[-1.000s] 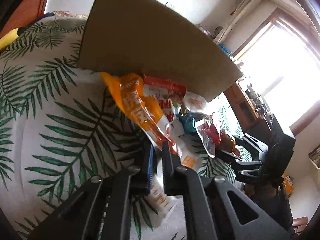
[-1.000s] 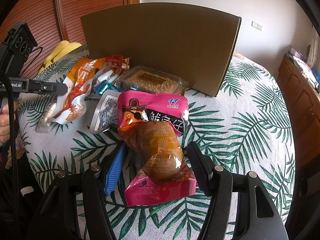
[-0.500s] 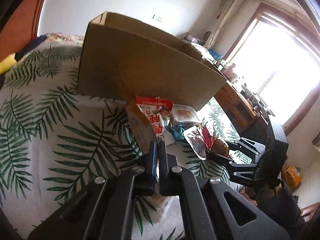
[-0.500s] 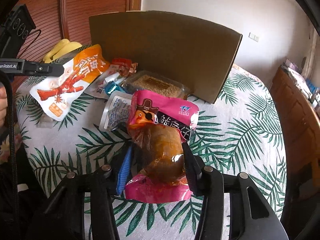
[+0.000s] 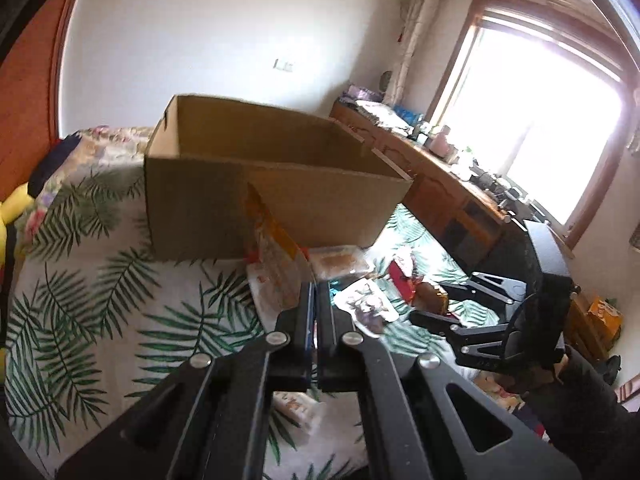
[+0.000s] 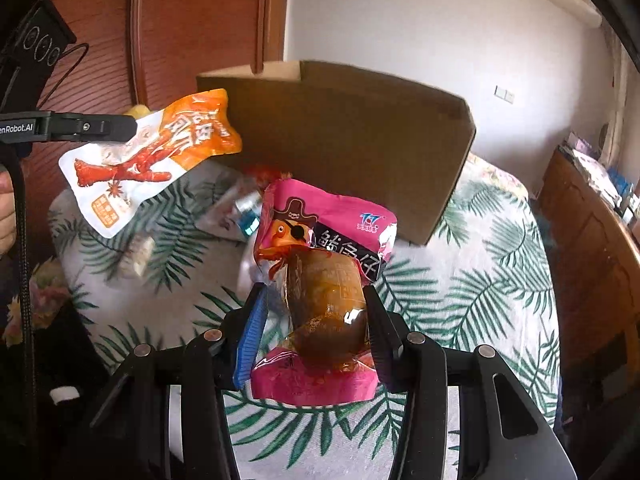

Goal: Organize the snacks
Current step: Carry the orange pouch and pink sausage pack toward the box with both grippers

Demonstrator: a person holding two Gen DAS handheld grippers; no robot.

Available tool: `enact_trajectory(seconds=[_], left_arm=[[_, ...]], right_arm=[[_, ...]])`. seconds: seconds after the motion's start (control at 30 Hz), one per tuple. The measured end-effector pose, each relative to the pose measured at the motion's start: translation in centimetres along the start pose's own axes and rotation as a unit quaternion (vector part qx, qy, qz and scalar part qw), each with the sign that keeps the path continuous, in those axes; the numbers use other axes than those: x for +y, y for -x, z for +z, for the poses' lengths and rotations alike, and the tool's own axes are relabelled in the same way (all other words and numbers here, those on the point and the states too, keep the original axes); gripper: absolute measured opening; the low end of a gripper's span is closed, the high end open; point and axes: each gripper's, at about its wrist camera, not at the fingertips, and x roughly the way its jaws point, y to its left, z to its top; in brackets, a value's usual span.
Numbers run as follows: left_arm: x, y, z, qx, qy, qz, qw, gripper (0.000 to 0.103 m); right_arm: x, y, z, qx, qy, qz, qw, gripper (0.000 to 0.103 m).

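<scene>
Now both packets are hanging lifted: the left gripper [image 5: 313, 300] is pinching the orange crayfish pouch [image 6: 152, 160], the right gripper [image 6: 316, 312] is clamping the pink squid packet [image 6: 324, 256]; next, probably, carrying them over the cardboard box [image 5: 256, 184] rim.

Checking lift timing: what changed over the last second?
Both packets rose off the table: left gripper lifted the orange crayfish packet; right gripper closed on the pink fish packet and raised it. Cardboard box and other snacks stayed put.
</scene>
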Motion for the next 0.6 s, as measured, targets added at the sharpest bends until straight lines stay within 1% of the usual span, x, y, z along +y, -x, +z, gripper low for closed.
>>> enact_trajectory(seconds=[0.17,0.23,0.43,0.6], left_arm=[[-1.3,2.0,2.0,-0.024,-0.016,-0.017,0.9994,0.0],[-1.8,2.6,2.9,-0.035,-0.024,-0.017,0.9989,0.0],[-2.6,3.3,6.0,-0.057,-0.048,-0.005,0.9972,0.0],[-2.5,2.8,8.6,-0.067,-0.067,0.012,0.9954,0.0]], right_arm=[[0.7,1.7,1.8,-0.026,0.005,0.004,1.0,0.047],[0.8,2.3,2.4,-0.036,0.005,0.004,0.999,0.047],[0.7,3.7,4.7,-0.063,0.003,-0.003,0.998,0.048],[0.6,3.7,6.7,-0.076,0.007,-0.012,0.997,0.048]])
